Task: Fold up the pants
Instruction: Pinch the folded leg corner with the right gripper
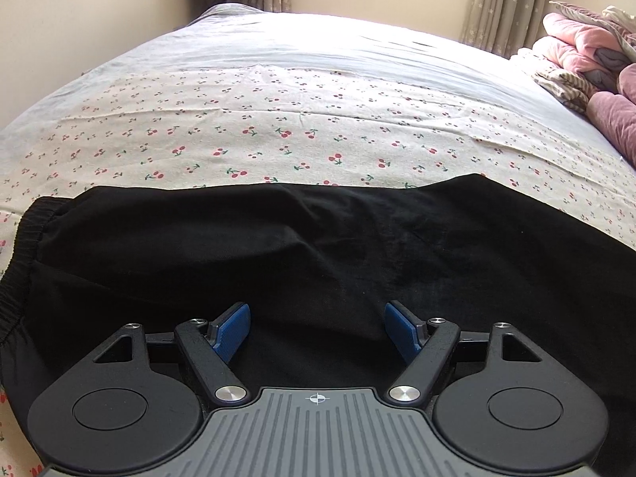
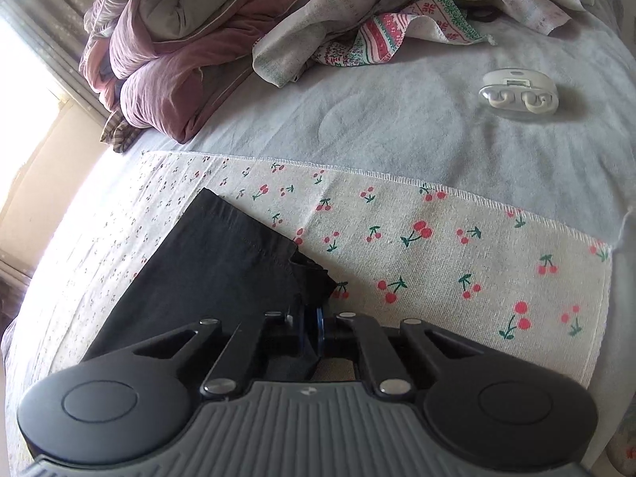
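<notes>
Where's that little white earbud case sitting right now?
The open earbud case shows only in the right wrist view, upper right, on the grey bedsheet beyond the cherry-print cloth, right of the striped fabric.

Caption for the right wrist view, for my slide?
Right gripper shut on black pants hem, over cherry-print cloth.

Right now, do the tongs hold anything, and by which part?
The right tongs pinch the black pants at a leg-hem corner. The left tongs are open above the pants, holding nothing.
</notes>
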The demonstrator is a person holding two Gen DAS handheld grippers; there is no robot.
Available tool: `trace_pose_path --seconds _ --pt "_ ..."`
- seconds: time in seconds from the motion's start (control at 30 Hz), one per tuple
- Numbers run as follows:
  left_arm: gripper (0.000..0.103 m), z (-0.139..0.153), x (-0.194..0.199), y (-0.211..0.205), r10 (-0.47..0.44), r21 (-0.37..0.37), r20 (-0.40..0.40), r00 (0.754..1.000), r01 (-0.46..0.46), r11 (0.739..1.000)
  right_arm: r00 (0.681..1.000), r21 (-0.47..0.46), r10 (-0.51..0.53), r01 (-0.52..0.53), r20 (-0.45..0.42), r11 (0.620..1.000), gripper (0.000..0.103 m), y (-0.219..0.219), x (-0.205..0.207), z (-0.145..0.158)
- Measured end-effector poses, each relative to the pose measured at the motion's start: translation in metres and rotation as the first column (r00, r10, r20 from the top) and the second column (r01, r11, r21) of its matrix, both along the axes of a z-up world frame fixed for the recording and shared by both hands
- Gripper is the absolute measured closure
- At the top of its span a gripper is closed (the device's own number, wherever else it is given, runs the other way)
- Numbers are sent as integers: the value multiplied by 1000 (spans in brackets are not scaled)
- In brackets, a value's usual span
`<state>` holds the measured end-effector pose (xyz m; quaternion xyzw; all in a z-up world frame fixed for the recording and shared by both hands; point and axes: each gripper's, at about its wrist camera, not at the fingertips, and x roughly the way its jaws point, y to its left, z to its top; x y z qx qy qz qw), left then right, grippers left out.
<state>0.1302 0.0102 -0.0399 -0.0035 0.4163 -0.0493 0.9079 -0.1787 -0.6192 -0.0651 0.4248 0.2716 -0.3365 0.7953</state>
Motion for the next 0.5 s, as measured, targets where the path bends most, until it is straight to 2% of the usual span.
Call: trace_pose_path --seconds 0.17,0.27,0.4,0.5 --pt "27 -3 -4 -13 -27 84 18 999 25 996 1000 -16 7 -7 -20 1000 103 1 3 0" --pt "26 -2 -3 -11 -24 79 14 1000 22 997 1000 -20 5 -6 -28 1000 103 2 2 0" --pt "25 -3 -2 -10 -26 83 13 1000 25 996 997 -73 8 -13 -79 997 103 9 9 2" --pt "23 -3 1 -8 -21 82 20 1000 19 996 997 -123 2 -12 -79 992 103 16 11 8"
